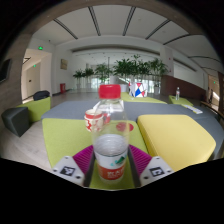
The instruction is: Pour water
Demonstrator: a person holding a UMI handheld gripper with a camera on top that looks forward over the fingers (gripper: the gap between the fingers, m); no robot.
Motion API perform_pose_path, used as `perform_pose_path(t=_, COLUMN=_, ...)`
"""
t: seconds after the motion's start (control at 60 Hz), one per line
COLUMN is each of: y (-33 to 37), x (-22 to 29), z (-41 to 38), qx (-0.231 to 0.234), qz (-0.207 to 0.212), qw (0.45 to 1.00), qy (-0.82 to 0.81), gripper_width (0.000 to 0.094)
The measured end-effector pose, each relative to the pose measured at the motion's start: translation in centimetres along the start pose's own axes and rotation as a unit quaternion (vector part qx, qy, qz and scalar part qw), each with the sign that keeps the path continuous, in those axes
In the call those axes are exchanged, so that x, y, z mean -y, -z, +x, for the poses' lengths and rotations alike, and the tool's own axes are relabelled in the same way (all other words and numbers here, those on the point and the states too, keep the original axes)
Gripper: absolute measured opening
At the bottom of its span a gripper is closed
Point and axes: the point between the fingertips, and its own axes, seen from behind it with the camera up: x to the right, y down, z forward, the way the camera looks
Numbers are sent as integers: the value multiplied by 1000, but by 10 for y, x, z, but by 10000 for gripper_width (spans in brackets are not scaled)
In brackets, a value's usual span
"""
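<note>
My gripper (110, 165) is shut on a paper cup (110, 158) with an orange and green label; the pink pads press on both of its sides. The cup stands upright and its open top faces up. Just beyond it, a clear bottle (112, 110) with a red cap (110, 91) stands upright on the yellow-green table (65, 135). A second small cup (94, 120) with a red pattern stands to the left of the bottle, close beside it.
A yellow raised block (175, 135) lies to the right of the bottle. A dark chair (15, 120) stands far left. Potted plants (125, 70) line the back of the large hall.
</note>
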Motion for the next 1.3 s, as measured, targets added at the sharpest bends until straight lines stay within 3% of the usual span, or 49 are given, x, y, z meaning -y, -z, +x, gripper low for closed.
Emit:
perform_pose_path(t=0.033, y=-2, x=1, z=0, qx=1, qz=6, qw=1000, qy=-1, gripper_width=515)
perform_pose_path(t=0.183, y=-5, x=10, z=1, qx=0, qz=26, qw=1000, qy=8, gripper_width=391)
perform_pose_path(t=0.2, y=-5, x=11, z=2, qx=-1, qz=27, qw=1000, qy=8, gripper_width=409)
perform_pose_path(t=0.217, y=-5, x=11, z=2, qx=-1, qz=27, qw=1000, qy=9, gripper_width=363)
perform_pose_path(t=0.433, y=-14, x=42, z=40, qx=-42, qz=45, qw=997, qy=44, gripper_width=360)
perform_pose_path(t=0.7, y=-63, x=193, z=145, qx=-180, qz=136, qw=940, qy=256, gripper_width=362)
perform_pose_path(t=0.817, y=-90, x=262, z=154, qx=-231, qz=163, qw=870, qy=403, gripper_width=364)
perform_pose_path(t=0.983, y=-137, x=321, z=99, qx=-250, qz=204, qw=716, qy=619, gripper_width=360)
perform_pose_path(t=1.083, y=-161, x=314, z=50, qx=-229, qz=214, qw=609, qy=728, gripper_width=358)
perform_pose_path(t=1.3, y=-220, x=249, z=-2, qx=-175, qz=201, qw=411, qy=872, gripper_width=360)
